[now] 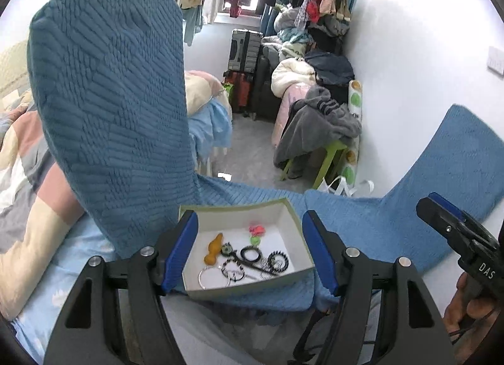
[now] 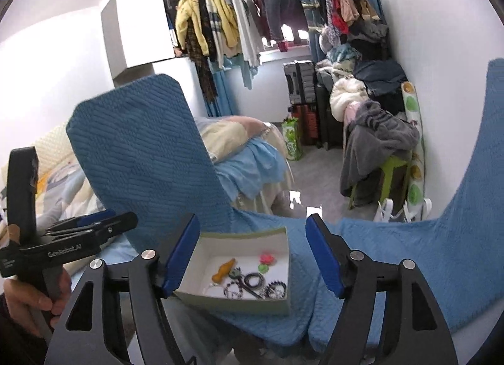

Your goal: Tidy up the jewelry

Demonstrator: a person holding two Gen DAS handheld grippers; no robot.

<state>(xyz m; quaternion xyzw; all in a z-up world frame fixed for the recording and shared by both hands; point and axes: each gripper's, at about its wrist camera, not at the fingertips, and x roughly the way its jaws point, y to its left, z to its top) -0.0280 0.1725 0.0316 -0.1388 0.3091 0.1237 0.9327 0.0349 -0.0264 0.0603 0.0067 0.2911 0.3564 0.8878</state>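
Left wrist view: the left gripper (image 1: 249, 250) has its jaws spread, nothing between the pads. Lower centre, a white box (image 1: 285, 212) rests on a blue quilted mat (image 1: 393, 226) and contains the jewelry (image 1: 249, 259): rings, dark chains, an orange piece, a pink and green one. The right gripper (image 1: 441, 210) enters at lower right.

Right wrist view: the right gripper (image 2: 253, 257) is likewise spread and empty, the box (image 2: 239, 302) lower centre behind it. The left gripper (image 2: 104, 223) sits at lower left, gripped by a hand (image 2: 28, 298).

Jewelry (image 1: 249, 257) heaped in open box (image 1: 293, 217)
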